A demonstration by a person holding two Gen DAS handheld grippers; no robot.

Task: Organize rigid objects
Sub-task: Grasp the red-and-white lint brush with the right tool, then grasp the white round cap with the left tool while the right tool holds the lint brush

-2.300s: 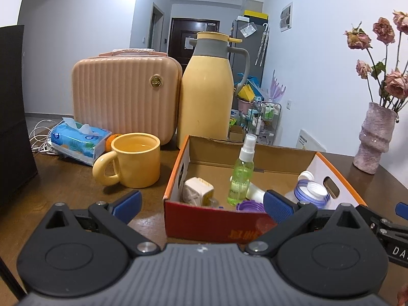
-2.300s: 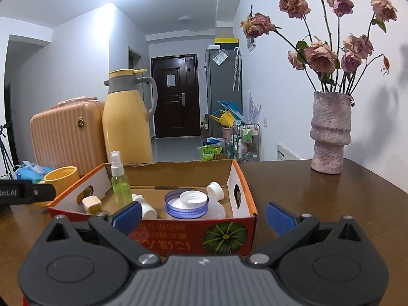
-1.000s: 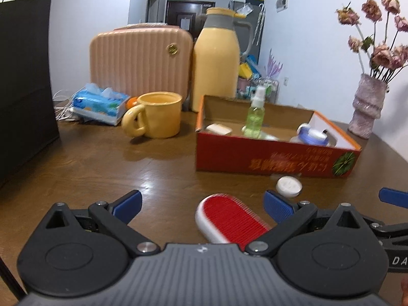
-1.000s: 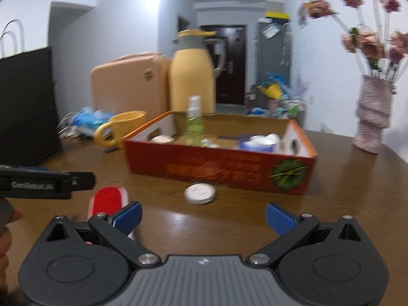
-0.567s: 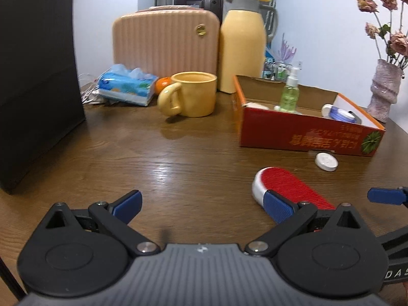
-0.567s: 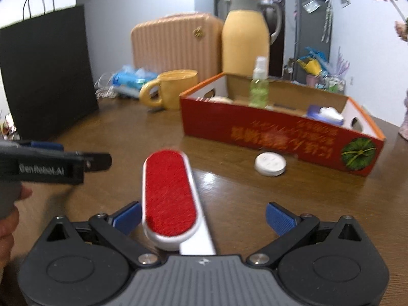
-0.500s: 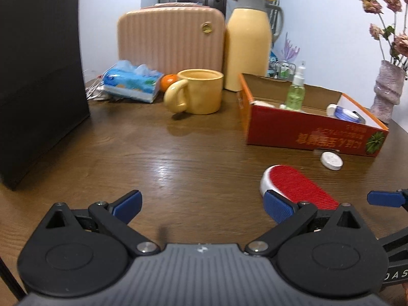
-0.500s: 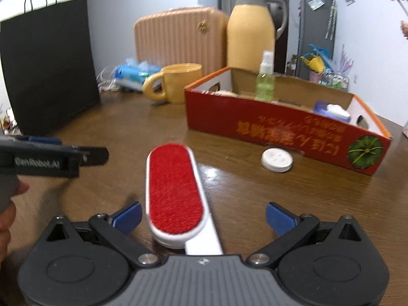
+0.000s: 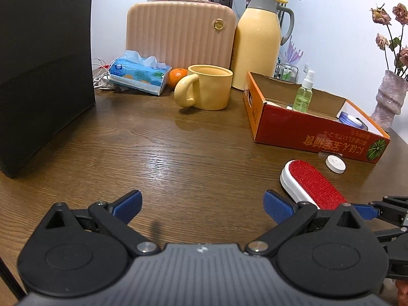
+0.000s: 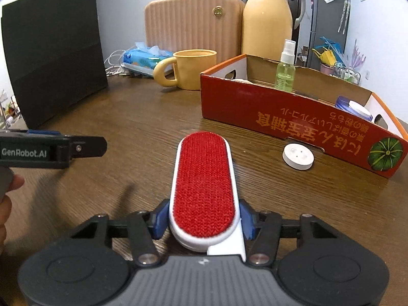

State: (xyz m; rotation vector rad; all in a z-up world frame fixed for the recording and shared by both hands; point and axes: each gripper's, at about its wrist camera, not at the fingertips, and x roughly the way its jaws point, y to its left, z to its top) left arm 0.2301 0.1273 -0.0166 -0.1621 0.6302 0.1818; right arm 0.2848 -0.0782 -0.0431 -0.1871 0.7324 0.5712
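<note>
Right gripper (image 10: 204,223) has just closed its jaws, and the blue pads are now clamped on both sides of the red lint brush (image 10: 204,186), near its handle end, with the brush lying flat on the wooden table (image 9: 178,158). The left gripper (image 9: 202,205) reads "GenRobot.AI" and hangs wide open with nothing in it, off to the brush's left. A white round cap (image 10: 298,156) sits just beyond the brush. Behind that is the red cardboard box (image 10: 293,122) with upside-down Japanese print and a pumpkin picture, with a green spray bottle (image 10: 285,70) standing inside.

Both wrist cameras look low and forward across the table (image 9: 178,153), sharing the red box (image 10: 293,117) ahead.
</note>
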